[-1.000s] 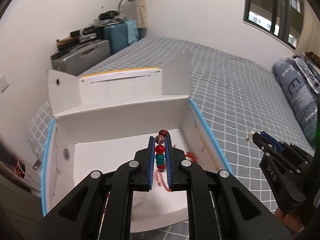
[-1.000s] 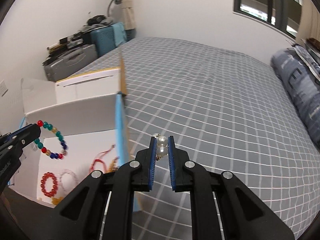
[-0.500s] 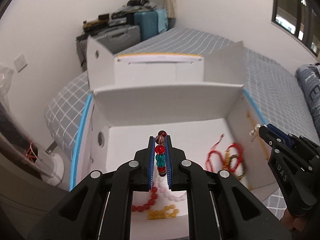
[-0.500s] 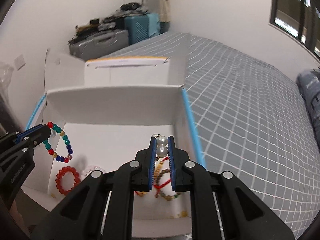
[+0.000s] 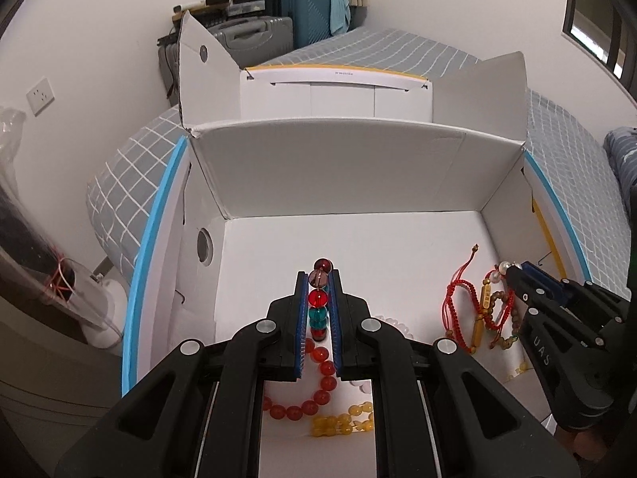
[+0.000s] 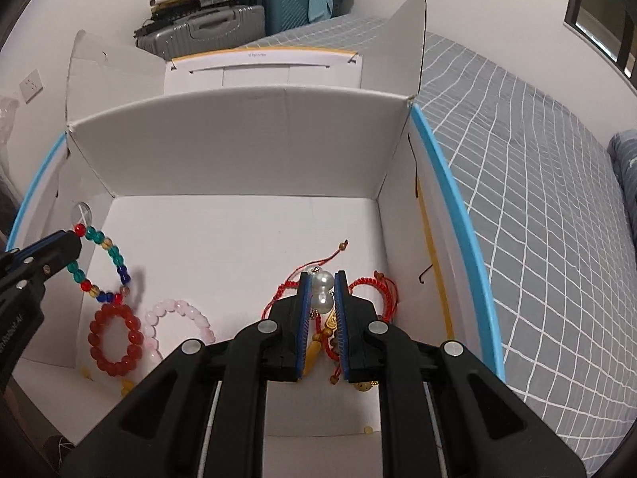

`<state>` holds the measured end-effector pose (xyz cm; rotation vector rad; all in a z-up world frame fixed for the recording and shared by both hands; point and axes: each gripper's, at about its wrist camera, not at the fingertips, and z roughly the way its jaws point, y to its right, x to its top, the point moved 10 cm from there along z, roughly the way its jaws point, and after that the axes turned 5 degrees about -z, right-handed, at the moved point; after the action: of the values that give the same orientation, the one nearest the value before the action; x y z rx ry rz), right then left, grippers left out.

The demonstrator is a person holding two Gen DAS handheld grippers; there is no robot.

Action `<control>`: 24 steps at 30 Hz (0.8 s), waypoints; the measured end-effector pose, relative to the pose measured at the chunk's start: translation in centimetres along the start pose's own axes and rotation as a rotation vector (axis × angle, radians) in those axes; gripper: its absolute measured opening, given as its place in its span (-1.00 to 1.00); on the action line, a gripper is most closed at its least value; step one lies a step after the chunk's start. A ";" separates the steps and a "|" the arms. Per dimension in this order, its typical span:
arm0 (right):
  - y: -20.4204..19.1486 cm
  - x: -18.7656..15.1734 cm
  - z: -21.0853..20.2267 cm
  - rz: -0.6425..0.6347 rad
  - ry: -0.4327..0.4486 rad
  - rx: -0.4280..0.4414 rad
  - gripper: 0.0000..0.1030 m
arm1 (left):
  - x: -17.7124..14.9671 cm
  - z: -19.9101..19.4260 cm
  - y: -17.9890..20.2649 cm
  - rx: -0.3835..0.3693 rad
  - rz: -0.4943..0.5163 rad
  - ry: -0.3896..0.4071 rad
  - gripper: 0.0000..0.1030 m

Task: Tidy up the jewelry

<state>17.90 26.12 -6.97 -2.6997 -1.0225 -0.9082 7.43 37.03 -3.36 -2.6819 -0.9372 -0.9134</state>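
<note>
- Left wrist view: the left gripper point(image 5: 317, 310) is clamped on a multicoloured glass-bead bracelet point(image 5: 318, 298), held above the floor of the open white cardboard box point(image 5: 338, 175), likely for dropping beside the orange bead bracelet point(image 5: 314, 382) below. Bare floor lies farther in; the left wall is near.
- Right wrist view: the right gripper point(image 6: 321, 320) pinches a white pearl piece point(image 6: 322, 286) over the red cord bracelets point(image 6: 374, 290) at the box's right side; that wall stands close.
</note>
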 end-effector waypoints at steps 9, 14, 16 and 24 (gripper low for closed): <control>-0.4 0.6 -0.3 -0.015 0.023 -0.004 -0.29 | -0.1 0.3 -0.6 0.012 -0.021 -0.014 -0.42; -0.1 1.4 -2.6 -0.002 0.091 -0.005 0.26 | 0.2 -1.4 -0.9 0.020 -0.024 0.036 0.13; 0.2 1.7 -4.1 0.006 0.126 -0.004 0.38 | 0.3 -2.4 -0.9 0.025 -0.020 0.064 0.34; 1.7 2.3 -9.8 0.076 0.232 0.016 0.82 | -0.2 -6.3 -1.8 0.013 -0.038 0.156 0.82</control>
<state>15.47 23.11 2.45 -2.5256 -0.8704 -1.1588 3.06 36.27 1.45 -2.5465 -0.9596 -1.1022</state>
